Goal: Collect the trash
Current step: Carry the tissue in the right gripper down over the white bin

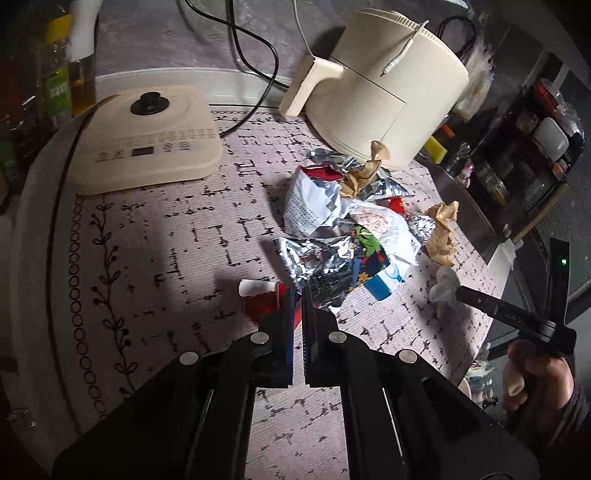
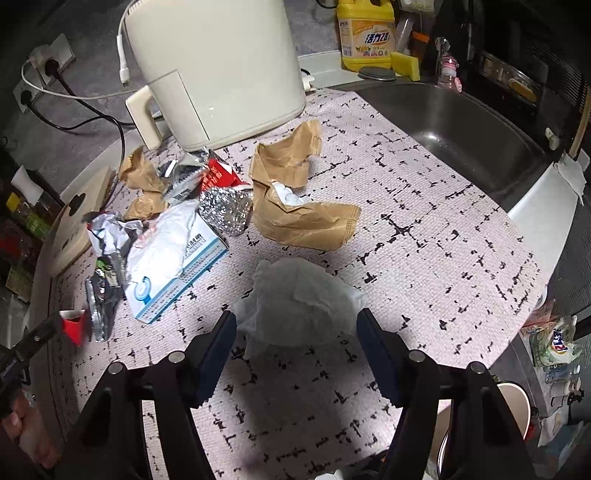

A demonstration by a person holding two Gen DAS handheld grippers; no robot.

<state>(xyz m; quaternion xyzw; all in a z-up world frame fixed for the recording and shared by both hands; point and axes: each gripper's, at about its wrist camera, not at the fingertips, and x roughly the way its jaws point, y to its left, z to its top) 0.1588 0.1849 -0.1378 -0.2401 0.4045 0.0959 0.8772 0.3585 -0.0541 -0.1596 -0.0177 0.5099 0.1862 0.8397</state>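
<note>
"活力28" in blue on the label of the yellow detergent bottle; other print illegible

Just ahead of the right gripper, a white tissue is lying on a pale mat showing black broken-line marks; beyond it a brown paper bag and silver foil are showing.

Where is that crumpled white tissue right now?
In the right wrist view, the white tissue lies on the patterned mat between the open fingers of the right hand-held gripper, just in front of the brown paper bag.
</note>
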